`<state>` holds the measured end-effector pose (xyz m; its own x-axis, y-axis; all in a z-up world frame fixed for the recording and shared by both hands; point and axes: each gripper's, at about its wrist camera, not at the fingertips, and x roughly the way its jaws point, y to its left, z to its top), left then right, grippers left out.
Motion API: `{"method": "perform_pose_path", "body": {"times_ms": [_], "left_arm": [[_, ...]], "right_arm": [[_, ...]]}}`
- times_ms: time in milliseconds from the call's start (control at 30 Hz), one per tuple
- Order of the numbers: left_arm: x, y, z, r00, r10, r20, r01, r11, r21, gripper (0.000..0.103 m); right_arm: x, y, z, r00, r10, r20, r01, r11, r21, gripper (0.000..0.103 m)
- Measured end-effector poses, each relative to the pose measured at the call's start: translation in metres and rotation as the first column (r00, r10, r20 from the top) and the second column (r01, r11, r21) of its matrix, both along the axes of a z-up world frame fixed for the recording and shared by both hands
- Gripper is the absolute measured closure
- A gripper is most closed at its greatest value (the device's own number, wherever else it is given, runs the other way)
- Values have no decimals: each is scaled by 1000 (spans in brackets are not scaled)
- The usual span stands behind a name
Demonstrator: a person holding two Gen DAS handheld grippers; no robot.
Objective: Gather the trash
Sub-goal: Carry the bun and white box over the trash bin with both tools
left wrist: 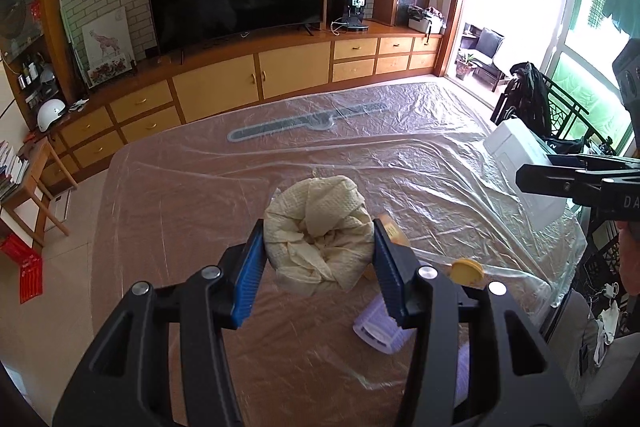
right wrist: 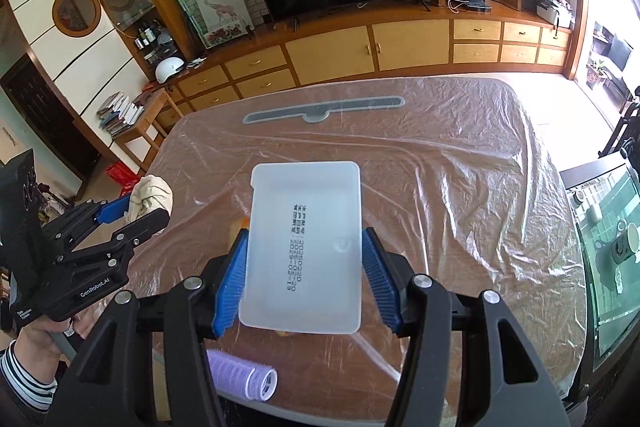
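Trash is in both grippers at once, held above the table [left wrist: 168,187], whose top lies under a crinkled clear plastic sheet [right wrist: 460,155]. The left gripper [left wrist: 319,255] has its blue pads [left wrist: 249,279] pressed against either side of a crumpled cream paper towel wad [left wrist: 320,227], closed down to the wad's width; the wad bulges out forward between the fingers and hangs over the table's near part. From the right wrist view the same wad [right wrist: 152,195] shows at the left, clamped in the left gripper [right wrist: 134,213] off the table's left edge.

The right gripper [right wrist: 304,267] clamps a translucent white plastic tray [right wrist: 304,247], a blue pad on each of its long sides, with a line of dark printed text running along the tray's flat face. In the left wrist view the tray [left wrist: 520,163] appears at the right, over the table's right edge, with the right gripper [left wrist: 532,173] reaching in from that side.

On the table near its near edge lies a lilac ribbed roller [right wrist: 244,375] on its side; the left view shows it [left wrist: 376,331] just below the left gripper's right finger. A round yellow lid [left wrist: 466,269] rests close by toward the right edge. An orange-brown object [left wrist: 392,231] sits partly hidden behind the gripper's right finger; what it is cannot be told. A long grey strip [right wrist: 324,111] lies under the sheet near the far edge.
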<state>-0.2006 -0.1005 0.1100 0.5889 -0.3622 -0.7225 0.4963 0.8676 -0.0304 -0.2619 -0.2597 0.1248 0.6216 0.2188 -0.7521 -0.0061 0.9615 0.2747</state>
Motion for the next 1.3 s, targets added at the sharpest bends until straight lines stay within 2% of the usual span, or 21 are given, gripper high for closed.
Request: {"method": "perform_pose_path", "body": {"times_ms": [333, 567, 900, 1300], "left_arm": [[-46, 7, 5, 1000, -10, 11, 10, 1000, -8, 51], [-76, 12, 2, 1000, -9, 25, 8, 1000, 16, 51], [-113, 17, -11, 1000, -9, -13, 9, 999, 32, 51], [-162, 16, -28, 996, -47, -72, 50, 998, 35, 51]], "right_arm": [[-46, 8, -2, 999, 37, 5, -37, 998, 46, 49], [-78, 5, -7, 999, 45, -13, -43, 996, 77, 49], [-115, 6, -19, 996, 82, -36, -79, 995, 63, 49], [-152, 25, -37, 976, 205, -76, -200, 978, 67, 49]]}}
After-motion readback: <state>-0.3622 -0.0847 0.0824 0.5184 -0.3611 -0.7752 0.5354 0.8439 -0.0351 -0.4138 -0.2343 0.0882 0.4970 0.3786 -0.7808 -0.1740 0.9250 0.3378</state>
